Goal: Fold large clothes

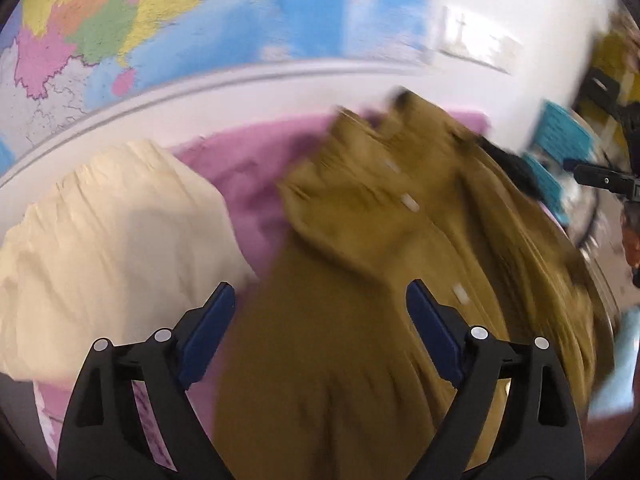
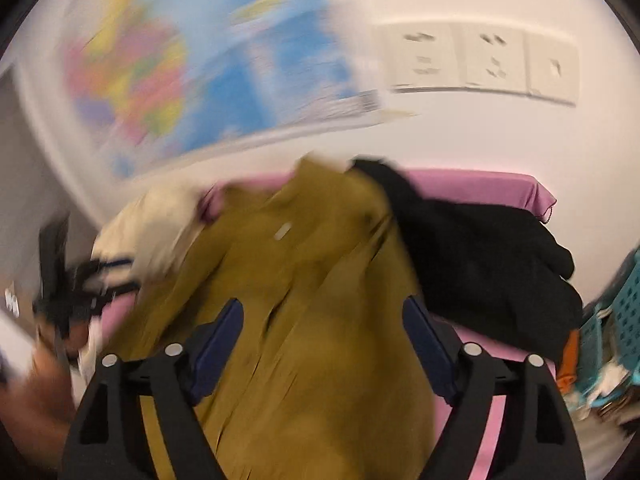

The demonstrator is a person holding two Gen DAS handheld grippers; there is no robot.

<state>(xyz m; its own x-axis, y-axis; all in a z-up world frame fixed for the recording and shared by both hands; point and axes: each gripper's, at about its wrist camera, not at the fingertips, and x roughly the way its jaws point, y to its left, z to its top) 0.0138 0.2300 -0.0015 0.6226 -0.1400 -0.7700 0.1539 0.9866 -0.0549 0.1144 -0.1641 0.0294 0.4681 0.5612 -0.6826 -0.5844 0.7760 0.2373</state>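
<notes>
Both grippers are over the table now, and everything's a blur, so read this loosely. The mustard shirt [image 1: 360, 280] lies rumpled across the pink table cover [image 1: 248, 168], placket and pale buttons facing up, collar end toward the wall map [image 1: 160, 20]. The left gripper [image 1: 320, 320] has its jaws wide apart with nothing between the blue pads, the shirt spread just beyond them; the right gripper [image 2: 322, 328] is the same, jaws apart, empty, mustard cloth under and ahead of it. Here's the worry: the cream garment [image 1: 100, 248] sits right beside the shirt on the left, and the black garment [image 2: 480, 264] crowds it on the right and seems to overlap its edge, so a hasty pinch could catch a neighbour's cloth along with the shirt and drag both. The shirt is bunched too, so grabbing a fold rather than a true hem or shoulder would likely give a crooked crease. Off the right end there's a teal slatted basket [image 2: 624, 316] with something orange and something white showing at its side, though whether they're inside it I can't tell.
</notes>
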